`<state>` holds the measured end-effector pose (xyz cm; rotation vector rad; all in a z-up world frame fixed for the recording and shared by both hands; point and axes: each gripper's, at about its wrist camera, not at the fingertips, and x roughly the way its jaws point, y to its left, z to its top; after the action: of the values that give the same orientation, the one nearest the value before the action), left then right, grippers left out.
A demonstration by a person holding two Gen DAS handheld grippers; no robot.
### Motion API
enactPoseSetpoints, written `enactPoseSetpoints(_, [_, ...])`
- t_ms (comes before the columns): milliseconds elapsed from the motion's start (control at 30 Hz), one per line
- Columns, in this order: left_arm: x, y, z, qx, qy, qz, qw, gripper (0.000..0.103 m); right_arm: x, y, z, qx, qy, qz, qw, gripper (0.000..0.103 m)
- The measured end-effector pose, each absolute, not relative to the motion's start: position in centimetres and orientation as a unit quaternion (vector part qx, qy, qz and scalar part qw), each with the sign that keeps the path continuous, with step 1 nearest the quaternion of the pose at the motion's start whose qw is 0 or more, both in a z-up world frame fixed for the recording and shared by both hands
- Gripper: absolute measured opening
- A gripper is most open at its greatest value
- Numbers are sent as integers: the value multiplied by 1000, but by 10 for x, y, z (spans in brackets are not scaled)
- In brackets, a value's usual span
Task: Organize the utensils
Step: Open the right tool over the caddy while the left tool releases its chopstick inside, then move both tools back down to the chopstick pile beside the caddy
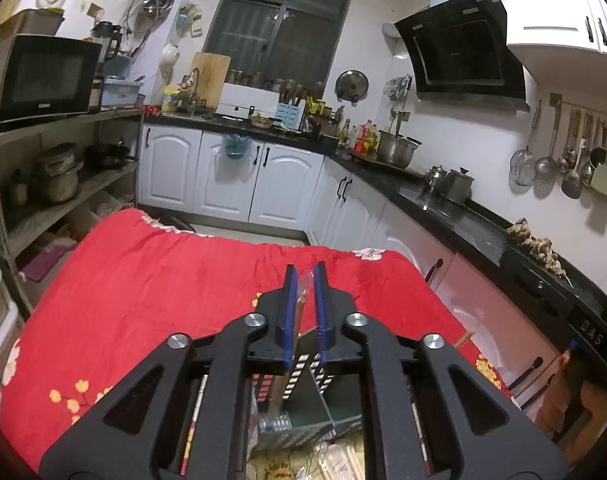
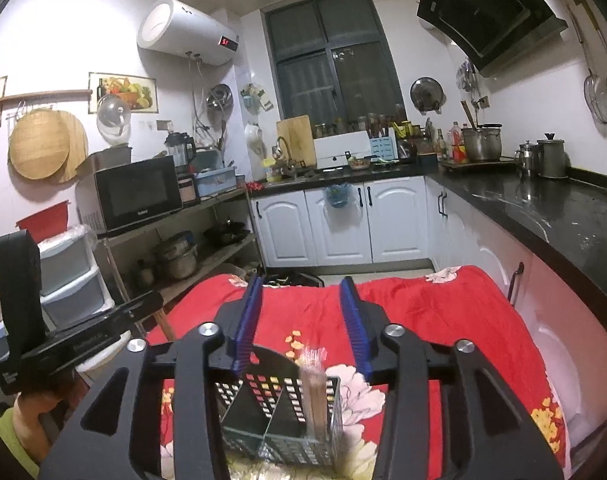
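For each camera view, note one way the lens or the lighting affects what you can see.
Left wrist view: the fisheye bends the window frame, and the wrapped chopsticks in the left claw look blurred. Right wrist view: corners are dark, and the black countertop shows pale glare.

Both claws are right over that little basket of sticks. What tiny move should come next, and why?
Probably spread the left gripper wider so its wrapped chopsticks drop into the black caddy below. The right gripper is open and empty, its bundle upright in a compartment.

Home kitchen: range hood (image 1: 463, 46), microwave (image 1: 43, 76).
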<state>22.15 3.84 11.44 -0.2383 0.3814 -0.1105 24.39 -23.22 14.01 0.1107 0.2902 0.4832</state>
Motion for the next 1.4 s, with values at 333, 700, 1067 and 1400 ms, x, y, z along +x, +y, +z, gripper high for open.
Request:
enactPoseSetpoints(333, [196, 48, 107, -114, 199, -33, 973, 73, 222, -247, 131, 48, 148, 219, 963, 69])
enactPoseSetpoints(700, [168, 49, 97, -115, 203, -38, 972, 92, 191, -251, 122, 23, 147, 213, 966, 79])
enactPoseSetpoints(1067, [149, 52, 84, -121, 212, -42, 969, 92, 169, -247, 113, 23, 155, 230, 961, 83])
enactPoseSetpoints(1400, [138, 57, 61, -131, 240, -44, 961, 92, 158, -237, 93, 6, 185, 242, 952, 84])
